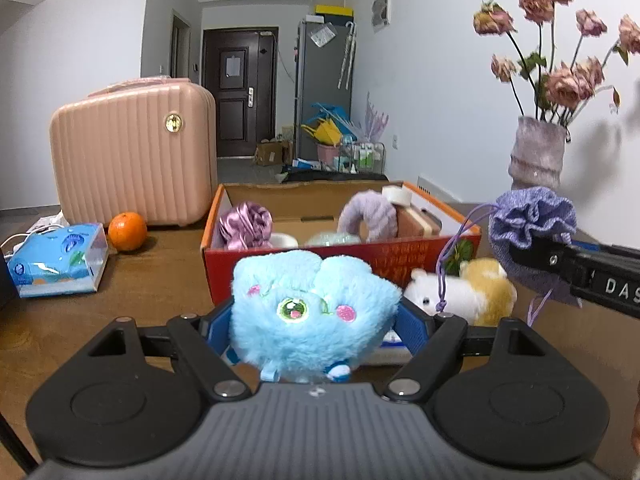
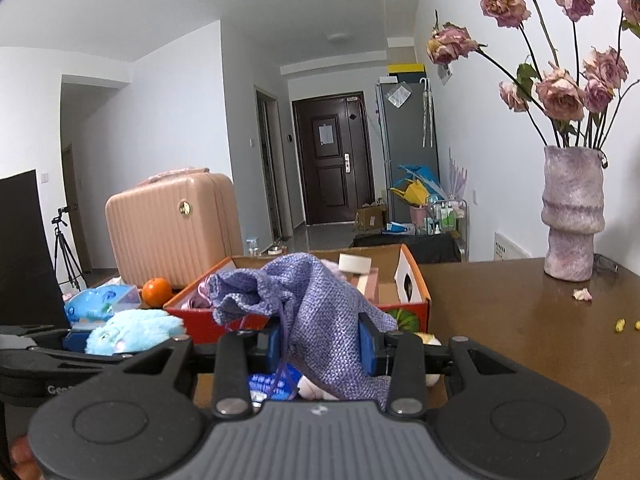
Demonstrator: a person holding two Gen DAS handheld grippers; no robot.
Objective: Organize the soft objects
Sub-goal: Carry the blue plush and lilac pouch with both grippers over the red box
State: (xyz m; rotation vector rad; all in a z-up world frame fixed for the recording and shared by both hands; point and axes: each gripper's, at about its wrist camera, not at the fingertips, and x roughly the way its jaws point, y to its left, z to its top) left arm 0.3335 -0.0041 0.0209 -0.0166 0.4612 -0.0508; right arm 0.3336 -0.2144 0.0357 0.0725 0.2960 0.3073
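Note:
My left gripper [image 1: 316, 320] is shut on a fluffy light-blue plush toy [image 1: 312, 304] and holds it just in front of the red cardboard box [image 1: 288, 268]. My right gripper [image 2: 320, 340] is shut on a purple drawstring pouch [image 2: 316, 308], also in front of the box [image 2: 416, 304]; the pouch shows at the right of the left wrist view [image 1: 532, 224]. The blue plush appears at the left of the right wrist view [image 2: 132, 330]. A white-and-tan plush hamster [image 1: 464, 292] lies on the table beside the box. The box holds a pink satin scrunchie [image 1: 246, 224], a lilac fuzzy item [image 1: 368, 212] and a tape roll [image 1: 396, 196].
A pink suitcase [image 1: 136, 156], an orange [image 1: 127, 231] and a blue tissue pack [image 1: 56, 258] stand on the brown table at the left. A vase of dried roses [image 2: 572, 216] stands at the right by the wall. Small crumbs [image 2: 620, 325] lie near the right edge.

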